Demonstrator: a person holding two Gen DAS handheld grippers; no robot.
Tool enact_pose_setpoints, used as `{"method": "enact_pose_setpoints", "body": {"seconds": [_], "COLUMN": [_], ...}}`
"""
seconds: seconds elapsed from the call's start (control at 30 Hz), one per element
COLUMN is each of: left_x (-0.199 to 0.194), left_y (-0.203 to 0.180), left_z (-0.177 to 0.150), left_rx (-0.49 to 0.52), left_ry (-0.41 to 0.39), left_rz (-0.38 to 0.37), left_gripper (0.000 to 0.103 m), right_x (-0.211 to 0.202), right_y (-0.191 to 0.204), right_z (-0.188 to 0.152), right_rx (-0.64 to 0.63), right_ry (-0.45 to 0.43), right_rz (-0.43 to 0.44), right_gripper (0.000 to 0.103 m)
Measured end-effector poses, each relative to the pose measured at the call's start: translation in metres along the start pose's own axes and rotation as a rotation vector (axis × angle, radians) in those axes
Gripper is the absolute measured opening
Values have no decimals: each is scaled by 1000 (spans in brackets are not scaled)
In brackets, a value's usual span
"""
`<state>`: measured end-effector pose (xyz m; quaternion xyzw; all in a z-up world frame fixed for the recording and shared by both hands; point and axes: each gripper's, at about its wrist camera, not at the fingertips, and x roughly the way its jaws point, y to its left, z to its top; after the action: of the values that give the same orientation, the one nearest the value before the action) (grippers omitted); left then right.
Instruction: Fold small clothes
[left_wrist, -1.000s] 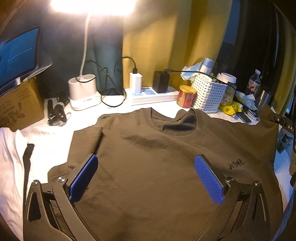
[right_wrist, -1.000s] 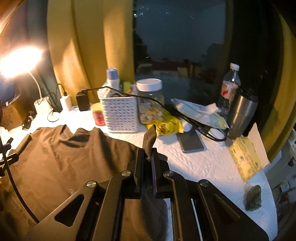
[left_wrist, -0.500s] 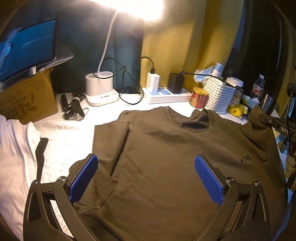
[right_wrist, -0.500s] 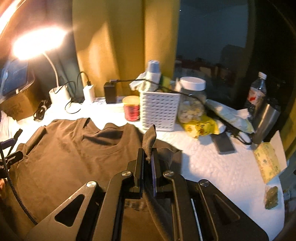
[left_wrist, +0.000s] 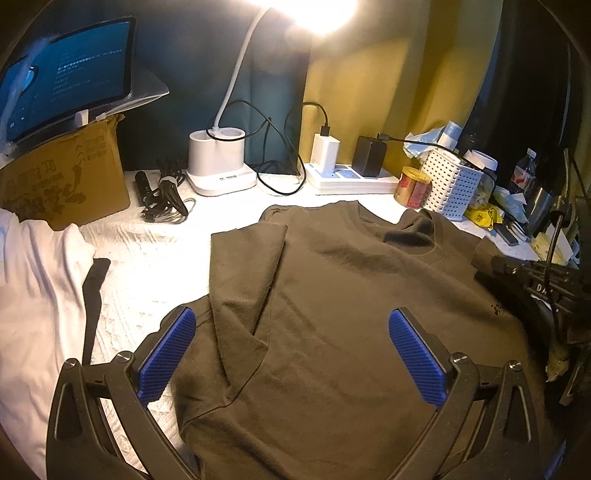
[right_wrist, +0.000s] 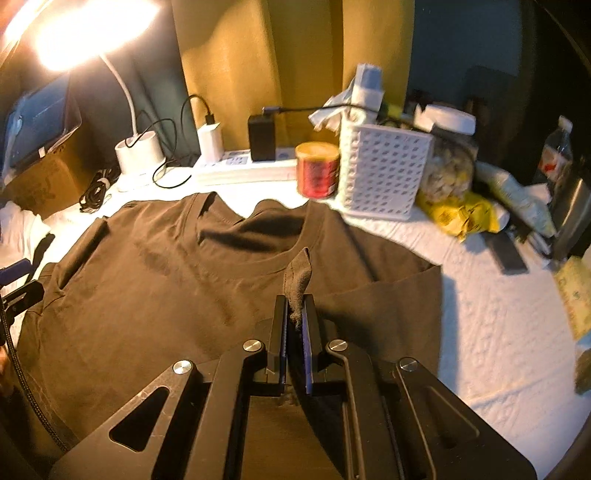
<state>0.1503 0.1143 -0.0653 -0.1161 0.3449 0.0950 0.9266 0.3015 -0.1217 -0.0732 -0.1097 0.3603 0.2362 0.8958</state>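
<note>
Brown T-shirt (left_wrist: 332, 314) lies front up on the white textured cover of the worktop (left_wrist: 147, 266), collar toward the back wall. Its left sleeve is folded inward over the chest; the fold edge runs diagonally down from the shoulder. A small dark print sits on the chest near the right edge of the left wrist view.

Left claw (left_wrist: 291, 354): released, jaws spread wide, blue pads (left_wrist: 166, 358) on either side of the shirt's lower body. Nothing lies between the pads but the fabric below them (contact with the cloth cannot be told from this angle).

Right claw (right_wrist: 295, 325): clenched on a pinch of the T-shirt's cloth. A tuft of brown fabric stands up out of the closed jaws, just below the collar in the right wrist view. The right sleeve is drawn over onto the body, its edge lying across the white cover to the right.

Surroundings, back row along the wall: desk lamp (left_wrist: 218, 162) lit, white power strip (left_wrist: 351, 177) with two chargers plugged in, red tin (right_wrist: 317, 170), white perforated basket (right_wrist: 384, 170), lidded jar, yellow wrapper, water bottle (right_wrist: 554, 151). To the left: cardboard box (left_wrist: 62, 184) carrying a lit tablet screen, a coiled black cable, and a white garment (left_wrist: 37, 295) at the worktop's left edge.
</note>
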Motion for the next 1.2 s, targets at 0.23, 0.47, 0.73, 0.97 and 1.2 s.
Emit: {"method": "enact_pose_setpoints", "body": {"seconds": [0.23,0.47,0.73,0.97,1.2], "left_x": [-3,-1,3,2,-5], "left_y": [-13,-40,-76,-87,-76], "left_z": [-1,-4,-4,-6,-11], "left_rx": [22,59,113,124,107], "left_ry": [3,19,40,51,53], "left_rz": [1,-18,-43,-44,-34], "left_gripper": [102,102,102,102,102], "right_x": [1,-41,-64,-57,-63], "right_y": [3,-24,-101,-92,-56], "right_z": [-11,-23,-53,-67,-76], "right_rx": [12,36,176,152,53], "right_ry": [16,-45,-21,53,64], "right_rz": [119,94,8,126,130], "right_gripper": [53,54,54,54,18]}}
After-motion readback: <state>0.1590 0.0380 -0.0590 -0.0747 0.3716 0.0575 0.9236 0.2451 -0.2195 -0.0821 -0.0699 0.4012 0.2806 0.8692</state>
